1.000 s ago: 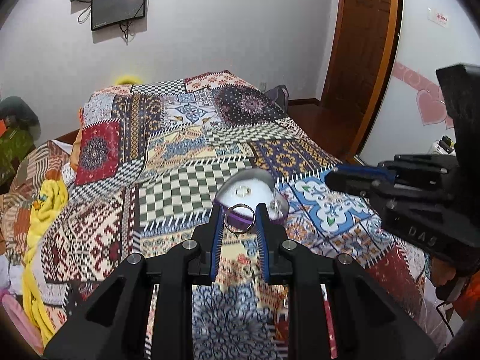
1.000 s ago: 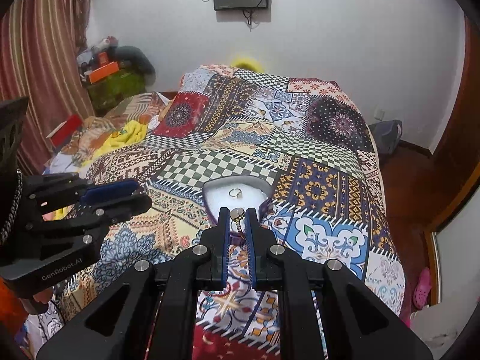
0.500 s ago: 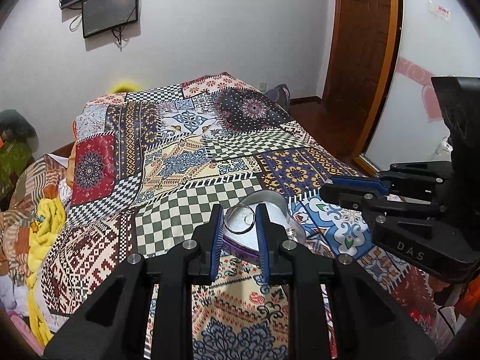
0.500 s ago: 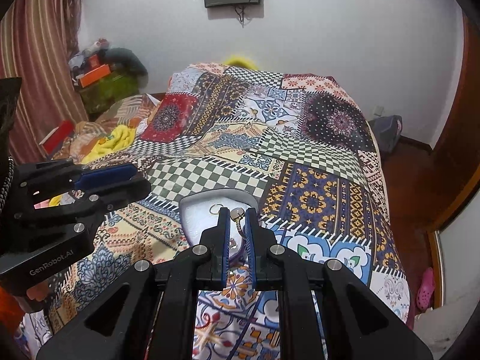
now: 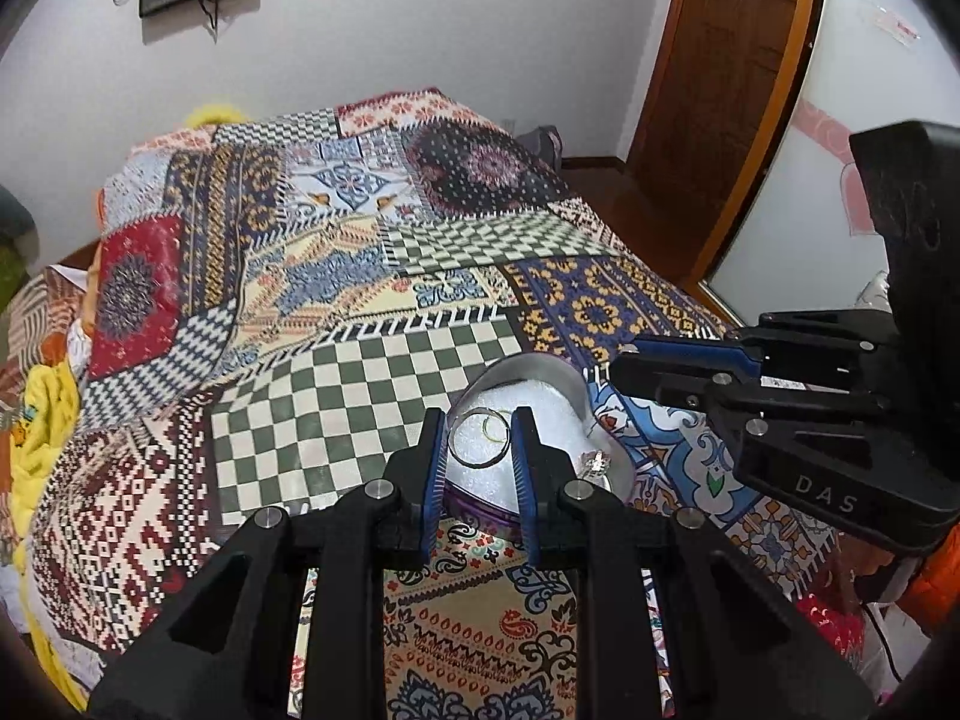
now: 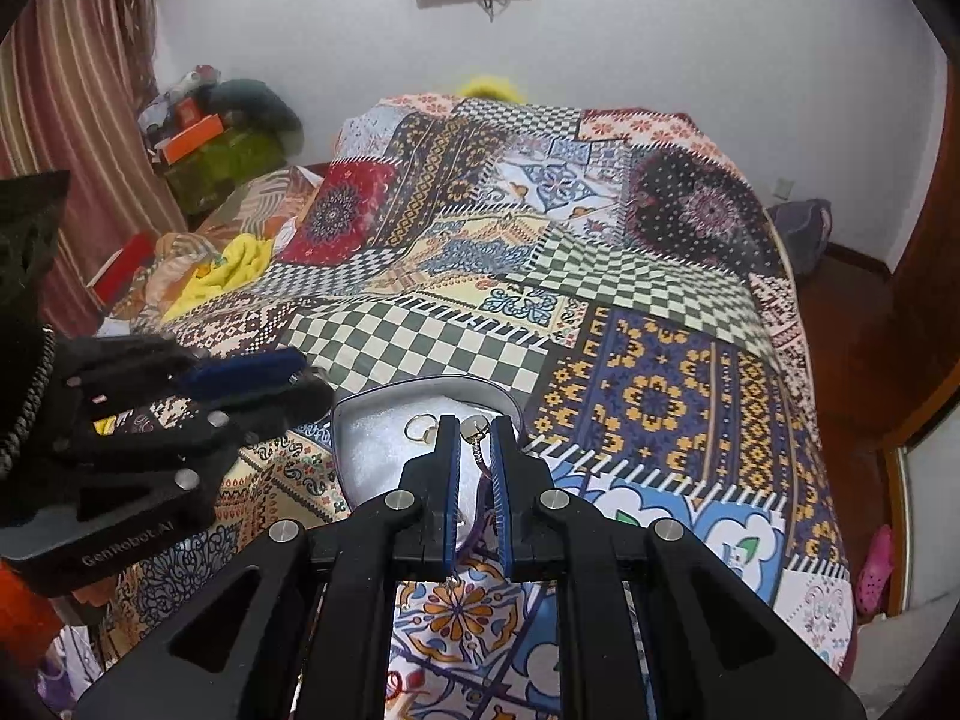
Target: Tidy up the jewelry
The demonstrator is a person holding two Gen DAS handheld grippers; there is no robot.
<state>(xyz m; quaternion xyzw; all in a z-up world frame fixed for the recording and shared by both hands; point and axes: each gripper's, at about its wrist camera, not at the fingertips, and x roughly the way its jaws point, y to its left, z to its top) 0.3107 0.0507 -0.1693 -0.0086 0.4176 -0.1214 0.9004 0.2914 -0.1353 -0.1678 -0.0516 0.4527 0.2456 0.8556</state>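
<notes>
Moved in closer over the past second: both hand-held grippers now low over the jewelry box (image 6: pixel 384 450), which fills more of each view than before. Heart-shaped box, silvery rim, white padded lining, purple outer wall, lying on the patchwork quilt (image 5: pixel 372 396) of the bed. Left hand-held gripper (image 5: pixel 478 441) part-open, clamped on a thin silver bangle (image 5: pixel 477 441) spanning the gap between the blue pads, held above the white lining. Right hand-held gripper (image 6: pixel 475 441) nearly closed, pinching a small round silvery pendant (image 6: pixel 476 425) at the fingertips, with a fine chain (image 6: pixel 480 462) trailing down between the fingers. Inside the box, a gold ring (image 6: pixel 418 427) resting on the lining just left of the right fingertips. Sparkly stone piece (image 5: pixel 597 462) at the box's right edge, too small to identify.
</notes>
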